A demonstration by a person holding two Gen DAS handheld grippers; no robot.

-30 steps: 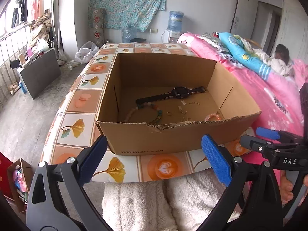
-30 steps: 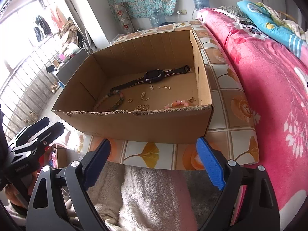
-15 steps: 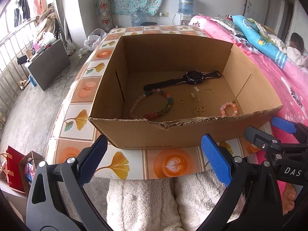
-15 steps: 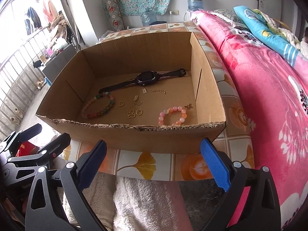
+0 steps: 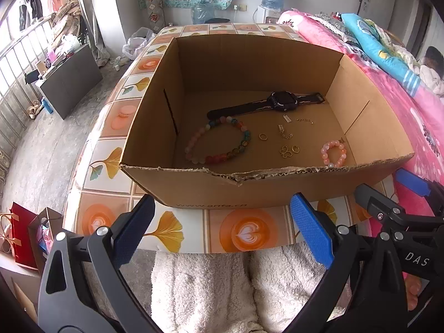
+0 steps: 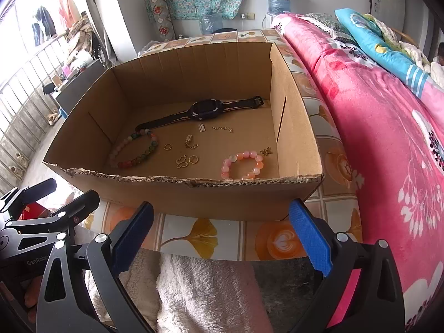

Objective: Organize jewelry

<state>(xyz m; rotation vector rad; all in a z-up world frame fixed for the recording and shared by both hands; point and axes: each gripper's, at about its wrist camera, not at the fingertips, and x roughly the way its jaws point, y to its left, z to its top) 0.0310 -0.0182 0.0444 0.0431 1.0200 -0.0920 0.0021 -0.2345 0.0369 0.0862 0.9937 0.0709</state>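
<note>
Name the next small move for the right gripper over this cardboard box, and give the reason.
Probably ease the right gripper forward over the torn near rim of the brown cardboard box and down toward the small pink beaded bracelet. Both grippers are open and empty, outside the box, and that bracelet lies nearest the right side, clear of the gold rings and the black wristwatch.
</note>
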